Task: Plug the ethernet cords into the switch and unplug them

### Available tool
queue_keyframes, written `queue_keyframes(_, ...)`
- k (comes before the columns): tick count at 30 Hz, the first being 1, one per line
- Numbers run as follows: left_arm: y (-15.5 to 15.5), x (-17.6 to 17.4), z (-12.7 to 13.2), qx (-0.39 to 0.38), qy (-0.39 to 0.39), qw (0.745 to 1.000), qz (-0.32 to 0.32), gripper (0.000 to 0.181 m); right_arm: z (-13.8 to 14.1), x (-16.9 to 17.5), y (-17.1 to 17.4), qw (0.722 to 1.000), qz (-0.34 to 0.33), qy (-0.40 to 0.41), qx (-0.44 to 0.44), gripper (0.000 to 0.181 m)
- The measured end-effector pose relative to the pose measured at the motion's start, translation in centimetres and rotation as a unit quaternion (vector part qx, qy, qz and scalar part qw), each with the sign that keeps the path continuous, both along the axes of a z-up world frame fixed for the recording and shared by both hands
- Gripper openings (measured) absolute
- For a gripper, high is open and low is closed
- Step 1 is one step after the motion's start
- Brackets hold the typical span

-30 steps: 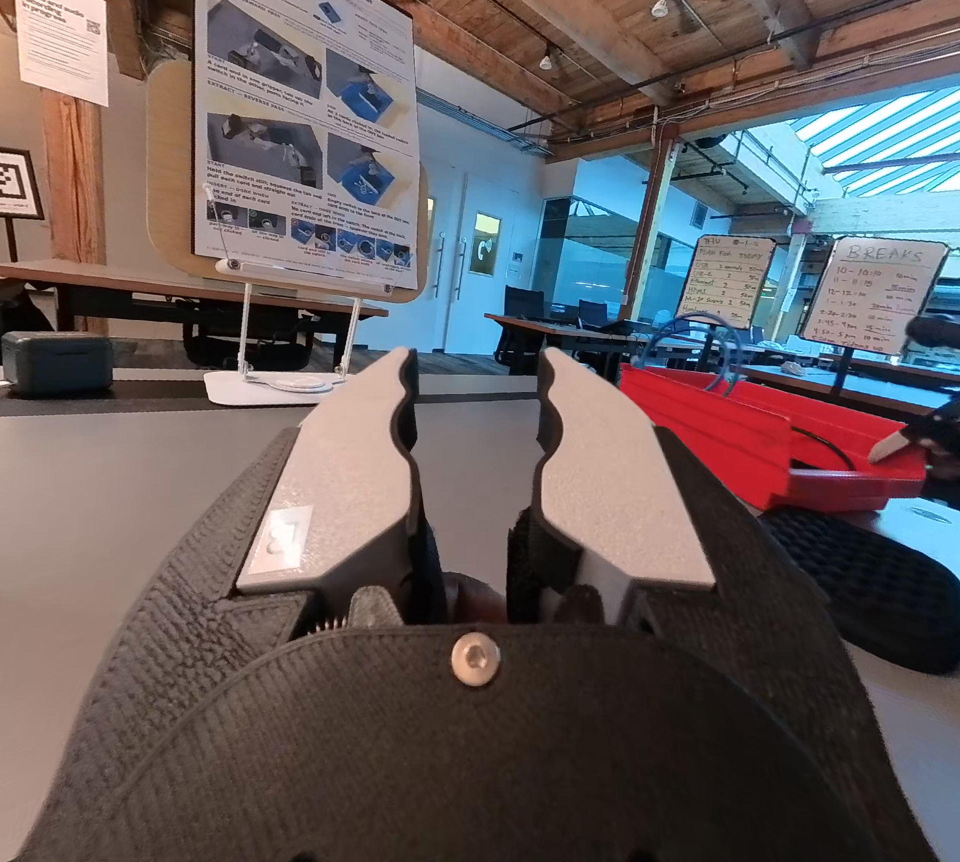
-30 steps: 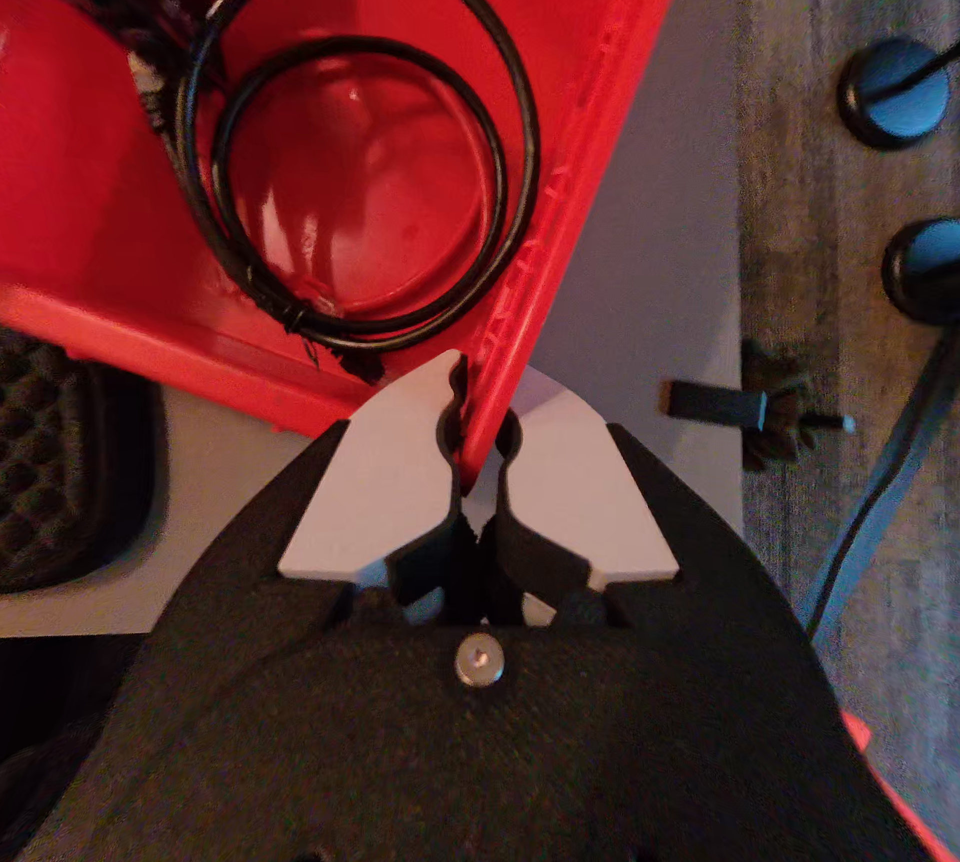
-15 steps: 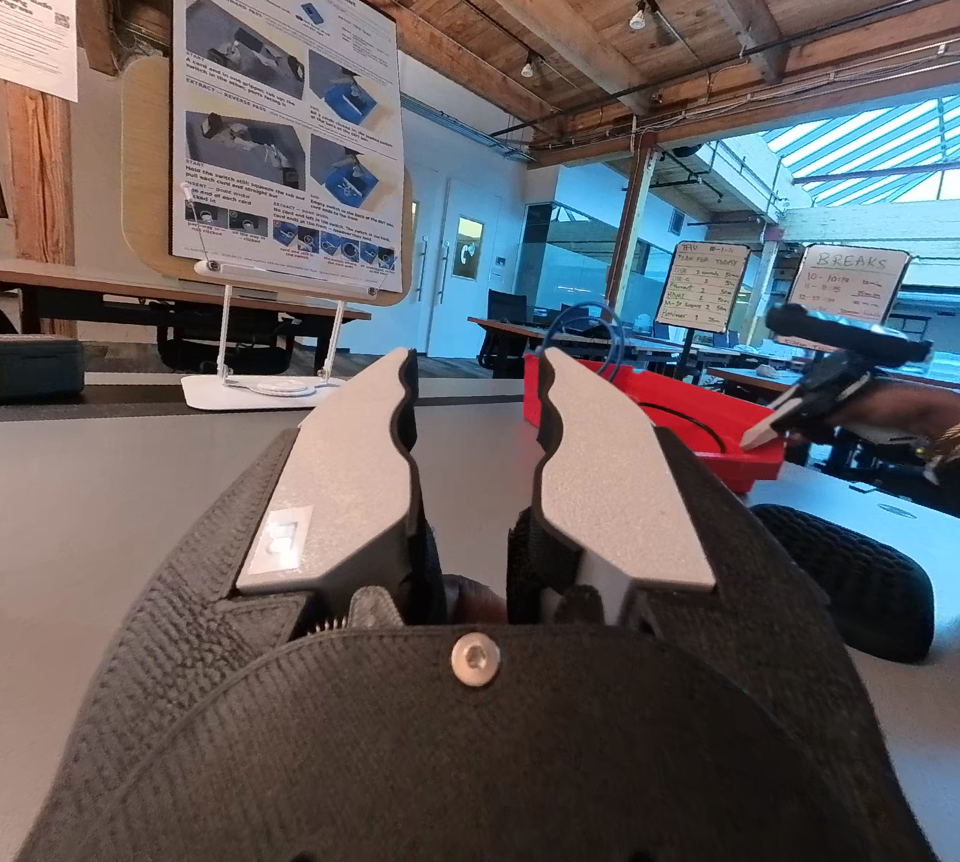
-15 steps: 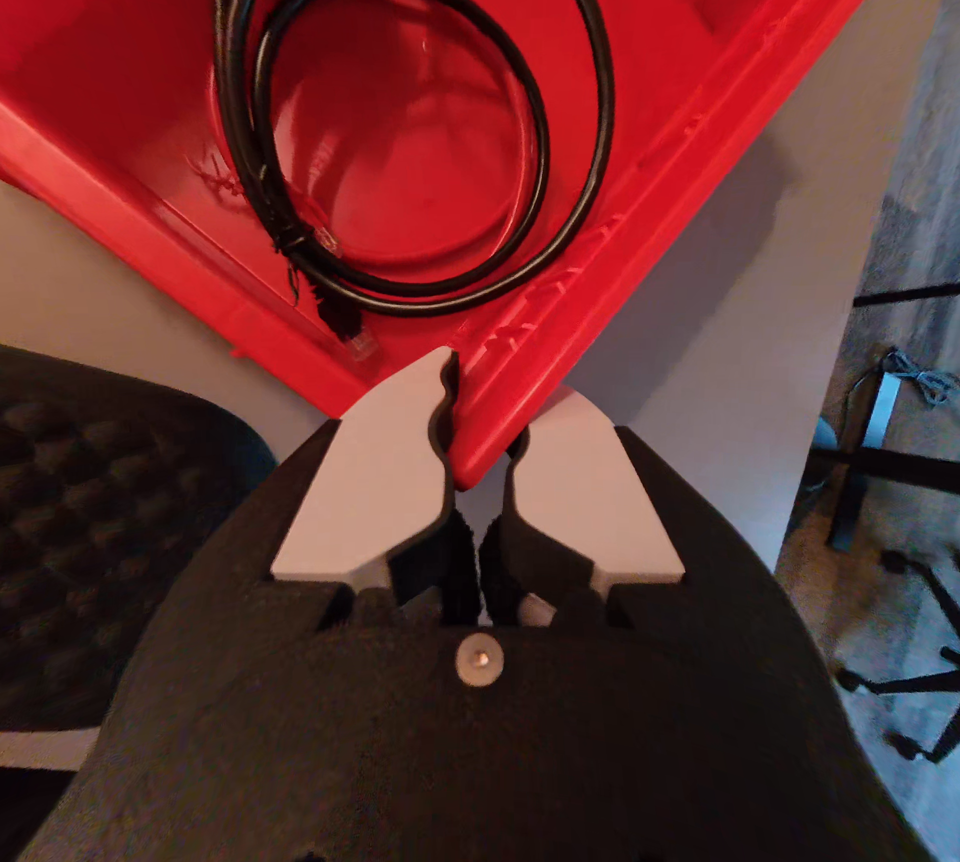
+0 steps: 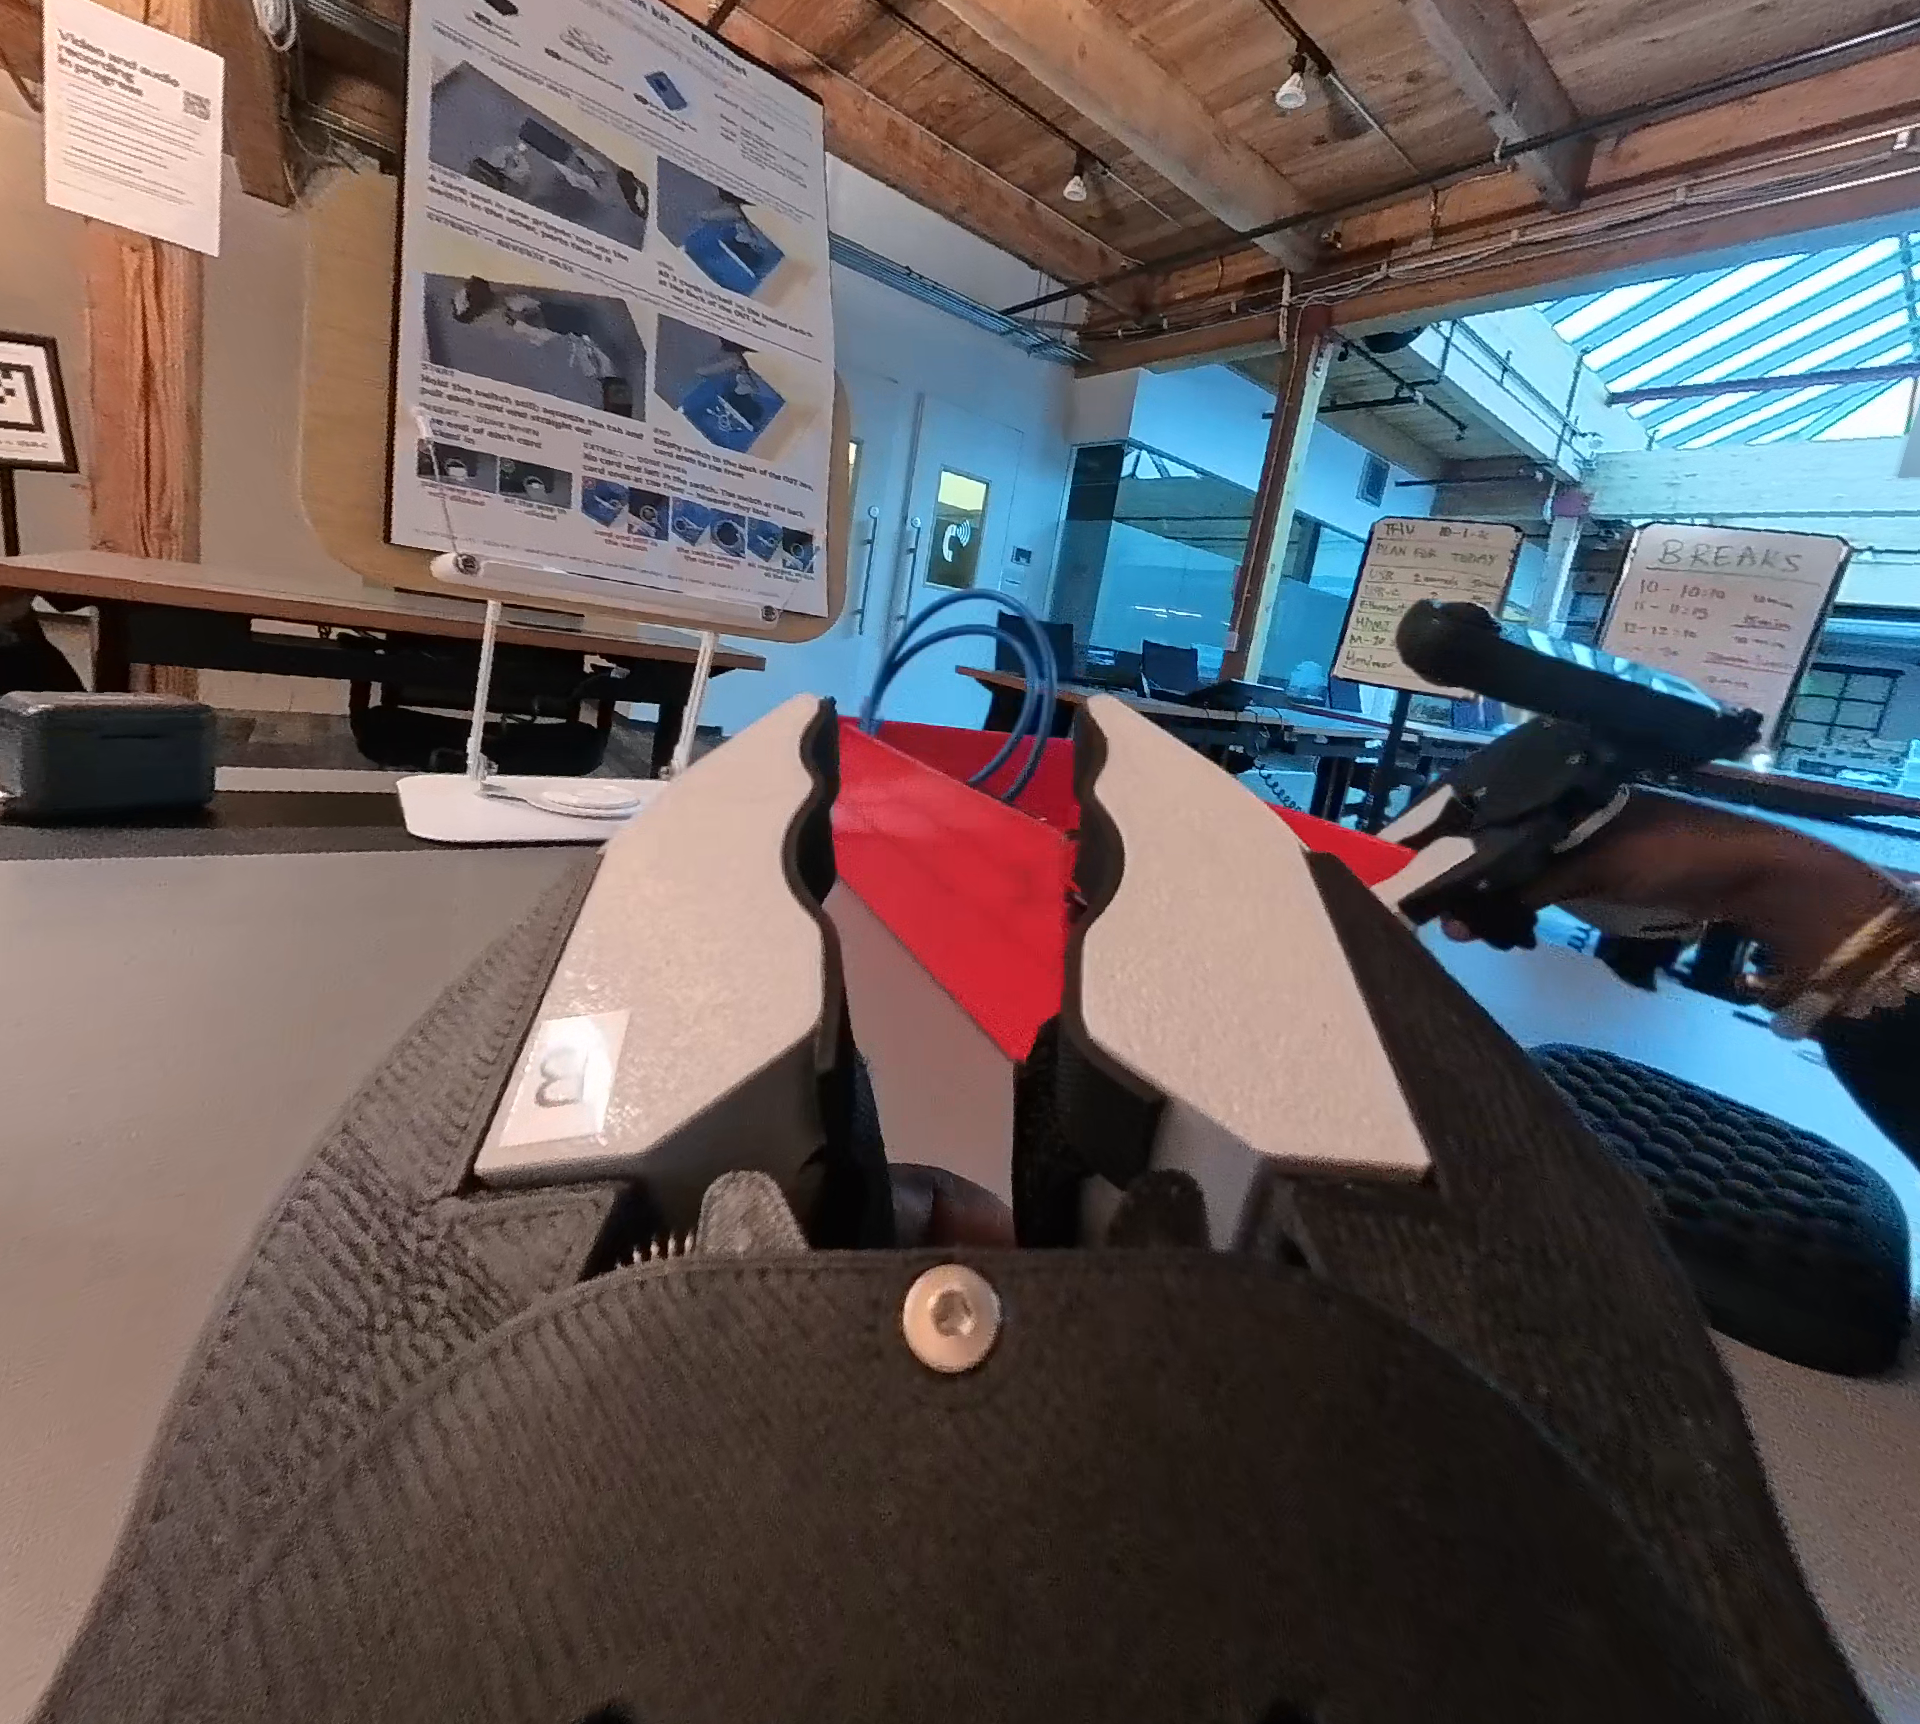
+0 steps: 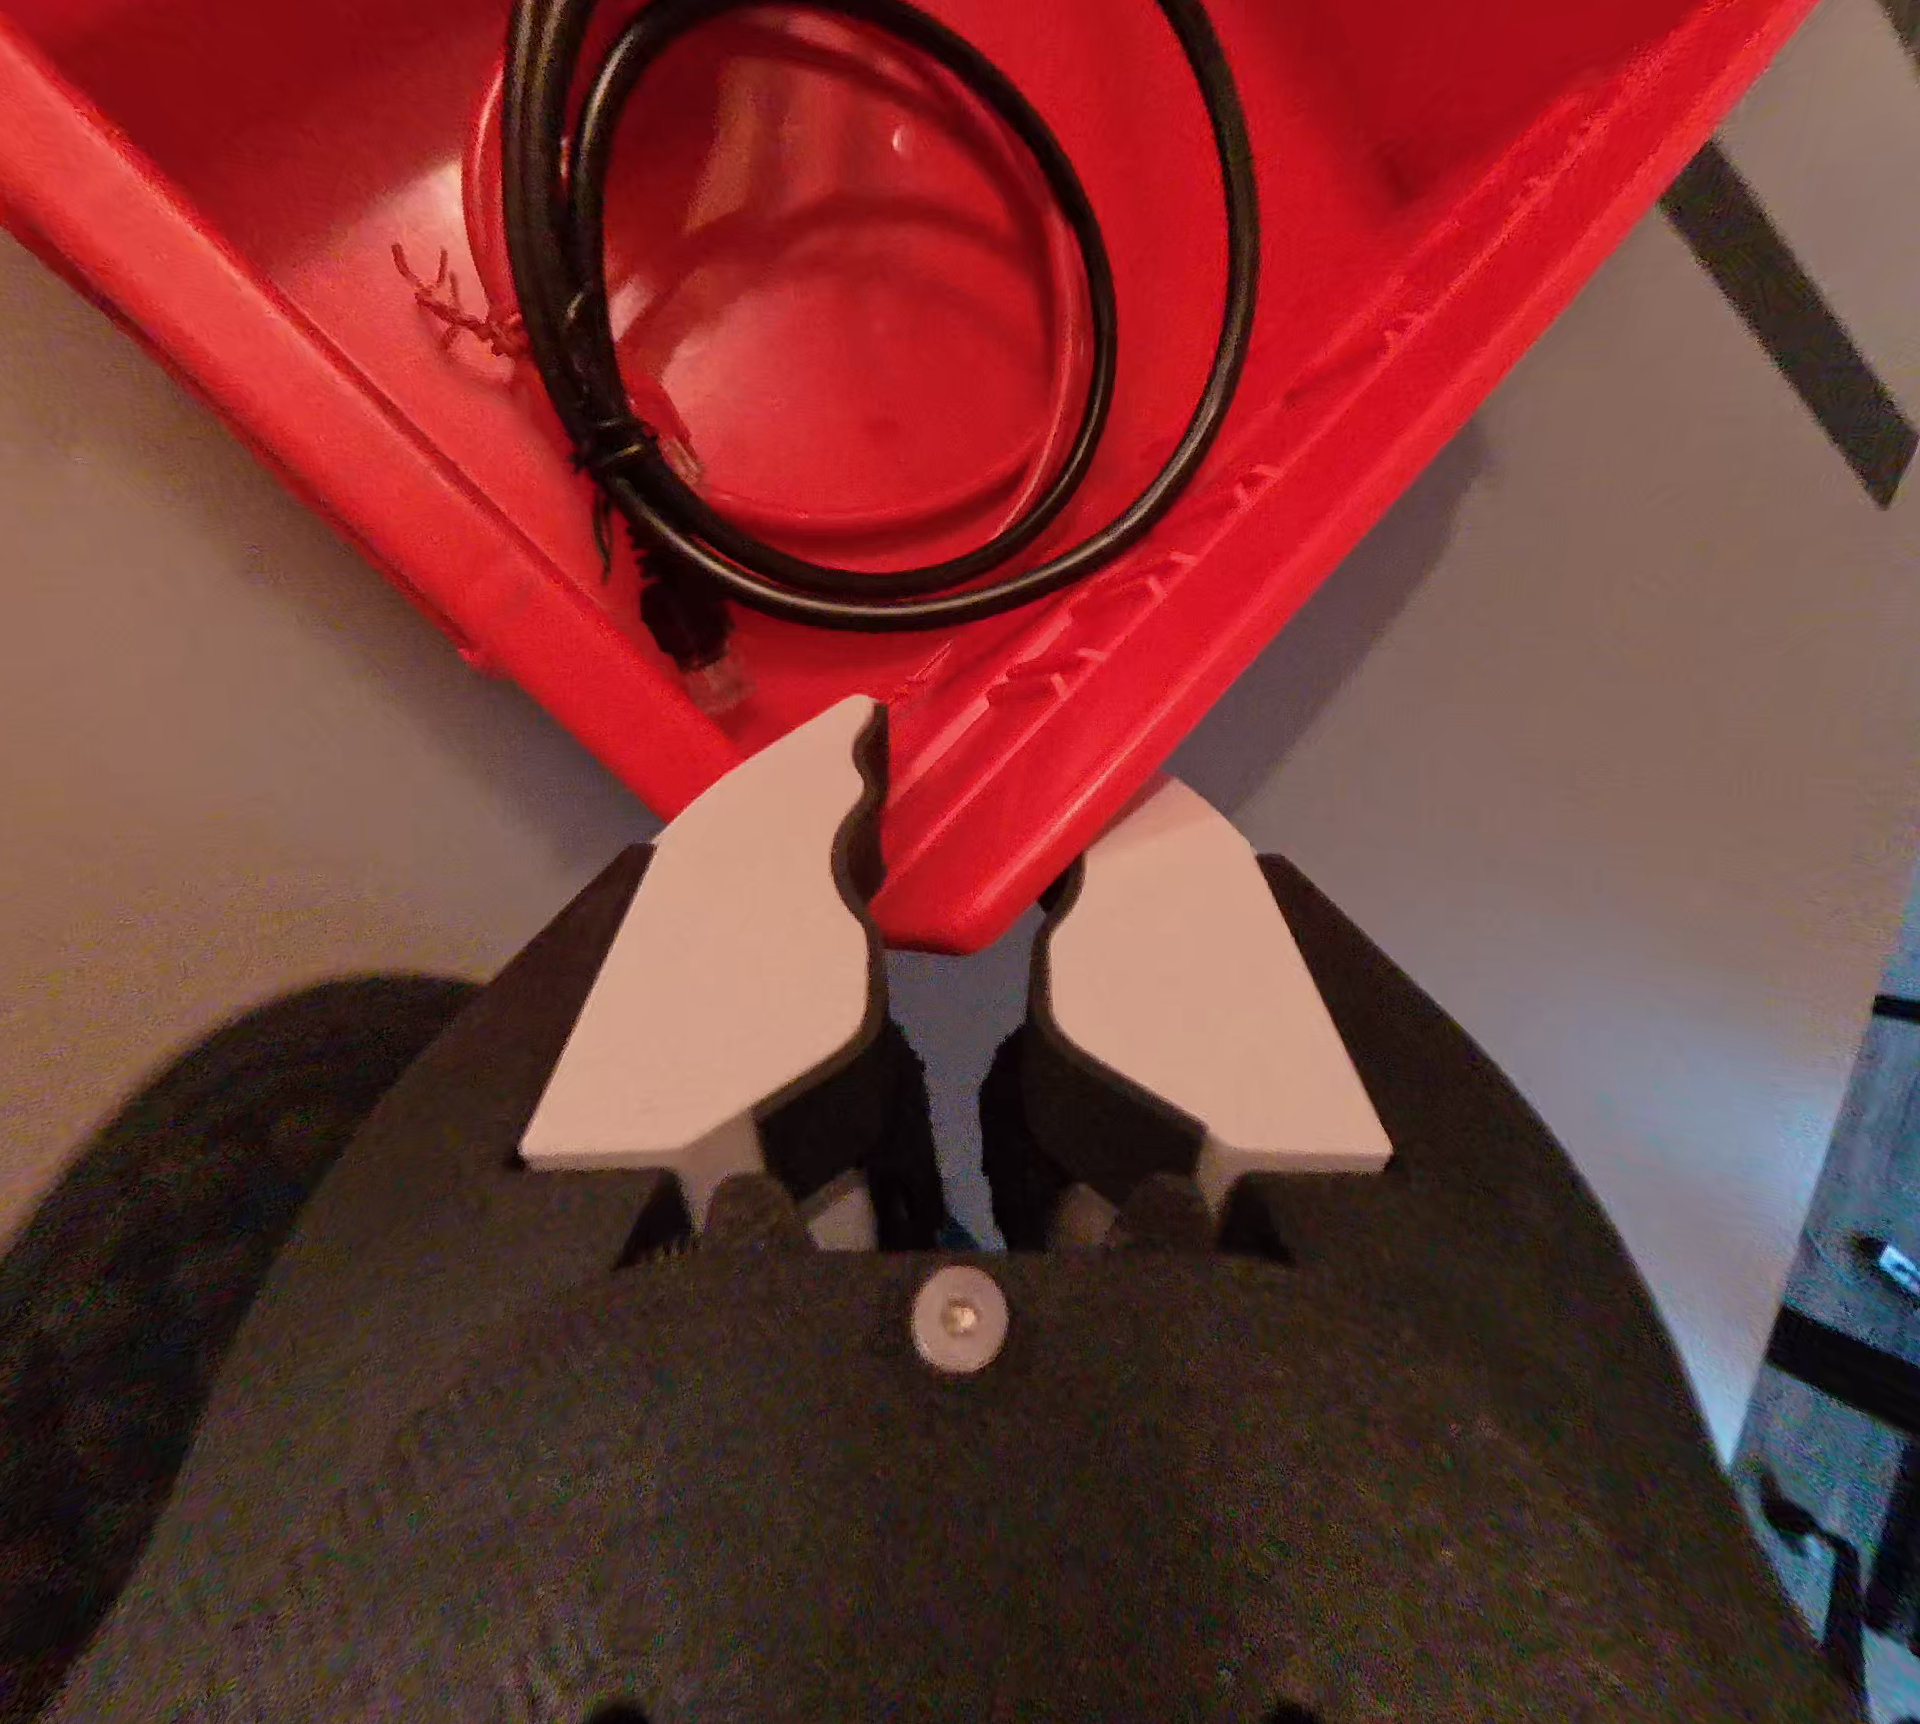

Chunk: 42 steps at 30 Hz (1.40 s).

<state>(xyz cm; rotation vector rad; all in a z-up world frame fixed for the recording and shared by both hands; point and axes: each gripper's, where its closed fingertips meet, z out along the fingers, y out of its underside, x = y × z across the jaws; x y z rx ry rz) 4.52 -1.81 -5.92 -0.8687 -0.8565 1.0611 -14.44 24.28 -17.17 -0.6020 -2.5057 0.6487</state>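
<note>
A red bin lies on the grey table. A coiled black ethernet cord lies in it, its clear plug near the corner. My right gripper straddles that corner, one finger inside the wall and one outside, shut on it. In the left wrist view the red bin sits just beyond my open, empty left gripper. A blue cord loops up out of the bin. The right gripper shows on the bin's right rim. No switch is in view.
A black foam pad lies right of the left gripper and also shows in the right wrist view. An instruction board on a white stand and a grey case stand at the table's far side. The table edge is to the right. Left tips to right tips: about 35 cm.
The right gripper has dragged and turned the red bin leftward, so it now sits straight ahead of the left gripper. The right jaws stand slightly wider. The left gripper stays open.
</note>
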Motion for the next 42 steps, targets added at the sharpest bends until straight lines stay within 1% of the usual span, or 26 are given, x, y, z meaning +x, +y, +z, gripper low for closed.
queue_keyframes(3, -0.2, 0.0, 0.1, -0.005, 0.003, 1.000, 0.009, 0.042, 0.1, 0.8, -3.7, 1.000, 0.010, 0.027, -0.006, 0.024)
queue_keyframes(7, -0.1, 0.1, 0.2, -0.015, 0.006, 1.000, 0.015, 0.042, 0.2, 1.1, -8.5, 0.997, 0.020, 0.071, -0.011, 0.022)
queue_keyframes(11, -0.4, 0.4, 0.4, -0.020, 0.016, 0.999, 0.023, 0.041, 0.2, 2.2, -13.9, 0.996, 0.047, 0.064, -0.051, 0.023)
queue_keyframes(18, -0.6, 0.6, 0.6, -0.017, 0.022, 0.999, 0.026, 0.041, 0.1, 3.3, -22.8, 0.989, 0.111, 0.052, -0.084, 0.024)
queue_keyframes(20, -0.5, 0.7, 0.6, -0.018, 0.024, 0.999, 0.026, 0.040, 0.1, 3.9, -25.6, 0.984, 0.122, 0.053, -0.117, 0.025)
queue_keyframes(22, -0.5, 0.8, 0.7, -0.020, 0.028, 0.999, 0.026, 0.040, 0.4, 4.9, -28.3, 0.973, 0.140, 0.045, -0.175, 0.030)
queue_keyframes(23, -0.5, 1.0, 0.8, -0.022, 0.031, 0.999, 0.026, 0.040, 0.6, 5.5, -29.4, 0.965, 0.146, 0.035, -0.213, 0.034)
queue_keyframes(25, -0.5, 1.5, 1.3, -0.023, 0.044, 0.998, 0.026, 0.040, 1.7, 6.7, -30.6, 0.940, 0.162, 0.027, -0.300, 0.053)
queue_keyframes(27, -0.8, 2.3, 2.3, -0.020, 0.065, 0.997, 0.030, 0.040, 4.4, 6.9, -30.2, 0.901, 0.153, 0.069, -0.401, 0.064)
queue_keyframes(28, -1.1, 2.9, 3.1, -0.015, 0.078, 0.996, 0.030, 0.040, 6.2, 6.9, -29.5, 0.873, 0.145, 0.098, -0.455, 0.072)
queue_keyframes(29, -1.5, 3.6, 3.9, -0.010, 0.094, 0.995, 0.033, 0.041, 8.3, 7.4, -28.7, 0.837, 0.142, 0.125, -0.514, 0.081)
queue_keyframes(30, -2.2, 4.4, 4.9, -0.006, 0.111, 0.993, 0.042, 0.041, 10.5, 8.1, -27.7, 0.794, 0.145, 0.144, -0.573, 0.090)
queue_keyframes(32, -4.7, 6.6, 7.2, -0.008, 0.147, 0.985, 0.085, 0.041, 14.0, 10.5, -26.0, 0.704, 0.167, 0.134, -0.677, 0.111)
queue_keyframes(33, -6.6, 7.9, 8.2, -0.012, 0.164, 0.978, 0.125, 0.042, 15.0, 11.6, -25.4, 0.670, 0.180, 0.120, -0.710, 0.115)
queue_keyframes(34, -8.9, 9.5, 9.1, -0.014, 0.177, 0.968, 0.179, 0.044, 15.3, 12.5, -25.1, 0.650, 0.190, 0.107, -0.728, 0.120)
queue_keyframes(35, -11.7, 11.3, 9.8, -0.015, 0.184, 0.952, 0.244, 0.046, 15.3, 13.3, -25.3, 0.642, 0.199, 0.095, -0.734, 0.126)
queue_keyframes(36, -14.5, 13.4, 10.2, -0.020, 0.191, 0.931, 0.310, 0.050, 15.0, 14.1, -25.6, 0.640, 0.210, 0.086, -0.734, 0.130)
queue_keyframes(38, -20.0, 17.6, 10.3, -0.044, 0.184, 0.881, 0.434, 0.059, 14.3, 15.7, -26.6, 0.645, 0.235, 0.076, -0.723, 0.133)
queue_keyframes(39, -23.0, 19.3, 9.5, -0.051, 0.151, 0.857, 0.490, 0.063, 13.8, 16.5, -27.1, 0.650, 0.249, 0.073, -0.715, 0.133)
queue_keyframes(40, -26.1, 20.4, 8.0, -0.050, 0.100, 0.840, 0.531, 0.068, 13.5, 17.4, -27.7, 0.655, 0.262, 0.072, -0.705, 0.133)
queue_keyframes(41, -29.0, 21.1, 6.0, -0.037, 0.039, 0.833, 0.551, 0.072, 13.1, 18.3, -28.1, 0.658, 0.277, 0.070, -0.696, 0.132)
queue_keyframes(42, -31.3, 21.2, 3.7, -0.020, -0.024, 0.834, 0.551, 0.076, 12.9, 19.2, -28.5, 0.661, 0.293, 0.068, -0.688, 0.131)
